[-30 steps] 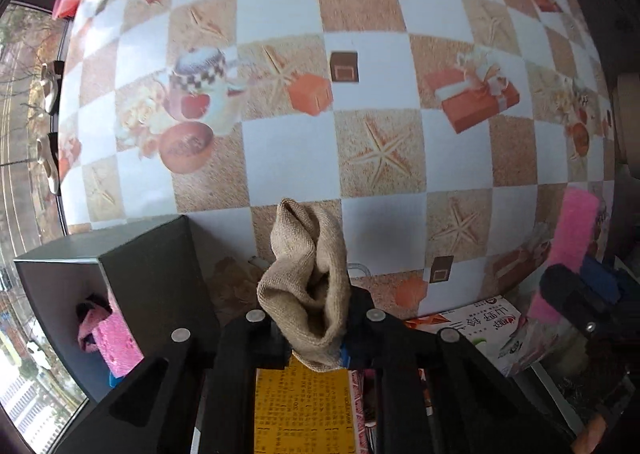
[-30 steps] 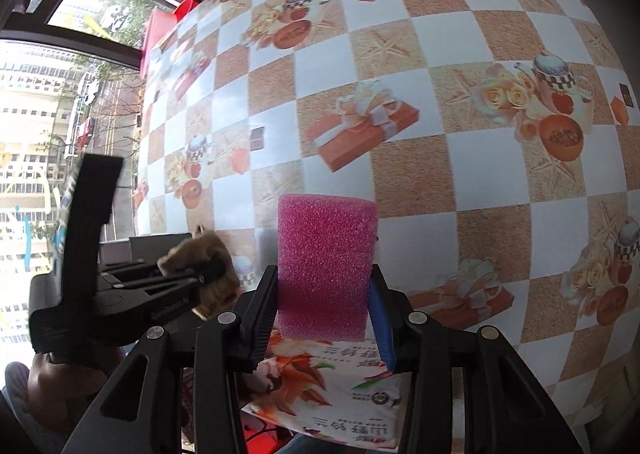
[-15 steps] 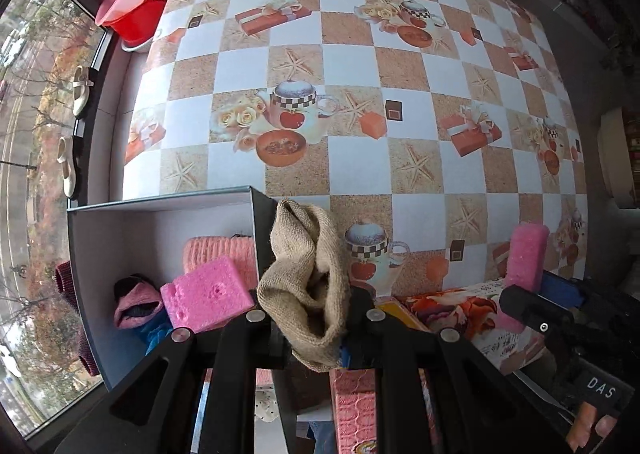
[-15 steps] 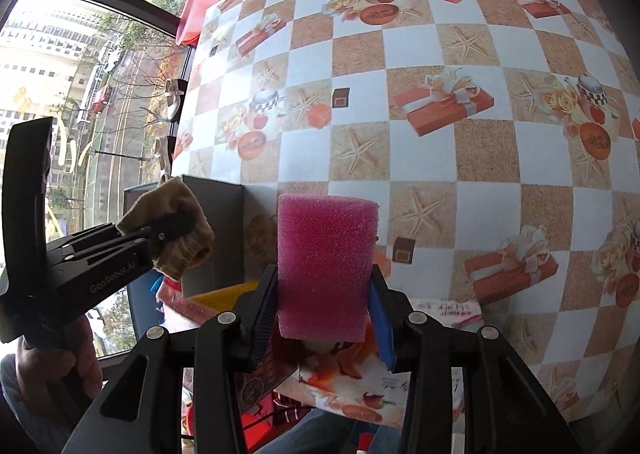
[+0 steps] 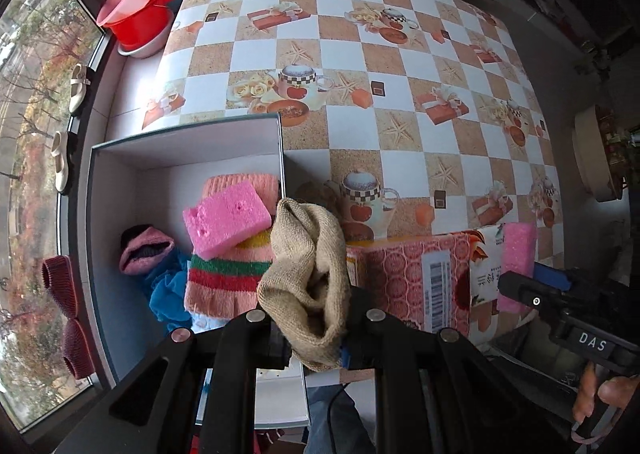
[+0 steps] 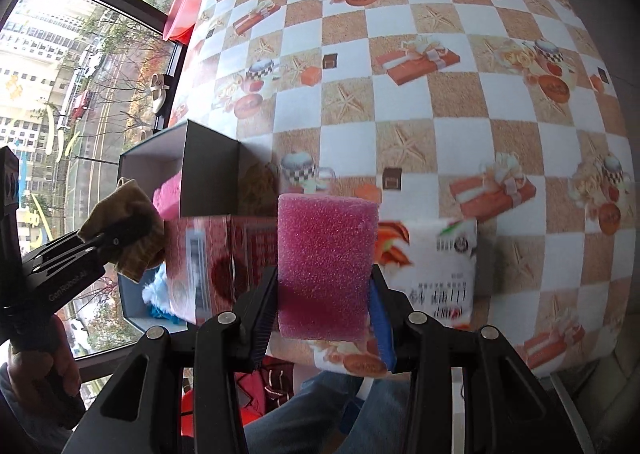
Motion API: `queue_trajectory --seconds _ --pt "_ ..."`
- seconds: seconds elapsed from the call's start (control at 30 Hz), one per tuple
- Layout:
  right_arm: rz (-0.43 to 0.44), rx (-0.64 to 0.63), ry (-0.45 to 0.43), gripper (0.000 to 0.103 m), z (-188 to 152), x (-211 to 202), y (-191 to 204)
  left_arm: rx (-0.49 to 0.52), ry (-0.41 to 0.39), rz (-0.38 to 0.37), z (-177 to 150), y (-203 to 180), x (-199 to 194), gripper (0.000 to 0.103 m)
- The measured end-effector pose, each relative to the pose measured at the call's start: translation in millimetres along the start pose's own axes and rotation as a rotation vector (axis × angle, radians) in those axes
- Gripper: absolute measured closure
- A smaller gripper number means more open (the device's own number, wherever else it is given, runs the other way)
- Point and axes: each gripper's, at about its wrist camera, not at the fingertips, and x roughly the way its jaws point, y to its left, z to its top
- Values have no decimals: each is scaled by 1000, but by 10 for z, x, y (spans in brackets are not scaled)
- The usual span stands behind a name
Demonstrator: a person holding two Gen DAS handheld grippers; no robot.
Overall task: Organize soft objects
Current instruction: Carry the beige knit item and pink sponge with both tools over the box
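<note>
Burlap is what the left tongs are clenched on, a floppy little burlap pouch pinched near its bottom so the rest flops forward over the fingers. Makes sense for something that limp, you grab low and let it hang. Just ahead and to the left of those tongs sits the open grey box, which already has a pink sponge, a striped knit piece, a pink knit cap and some blue fluffy cloth piled inside. So my guess is the pouch is headed in there too.

The right tongs are squeezed on a magenta foam block, held upright between the pads, grabbed at the lower end so most of it sticks out ahead. Right below and ahead of them is a printed carton lying on the checkered counter, next to the box. Looks like the foam is just waiting its turn while the left side goes first, since both won't fit over the opening comfortably.
</note>
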Motion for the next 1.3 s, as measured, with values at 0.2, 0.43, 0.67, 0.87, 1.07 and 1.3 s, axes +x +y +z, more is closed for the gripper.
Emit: queue_trajectory --seconds 0.2,0.43,0.67,0.87,1.07,1.3 --pt "-36 7 20 59 -326 29 83 -14 5 -54 -297 68 -21 85" --pt "-55 -4 40 59 -592 53 231 -5 20 -103 -612 114 -10 85" --pt "-55 -61 82 59 -812 172 513 2 10 -125 -879 186 -40 85" --pt "-56 -141 99 59 -855 256 833 -37 -7 -130 -1034 392 -81 85" --pt "-62 -255 111 59 -844 319 1216 -98 -26 -118 -1117 661 -105 85" --pt "-65 -369 115 59 -773 392 1653 -154 -61 -86 -1198 945 -166 85"
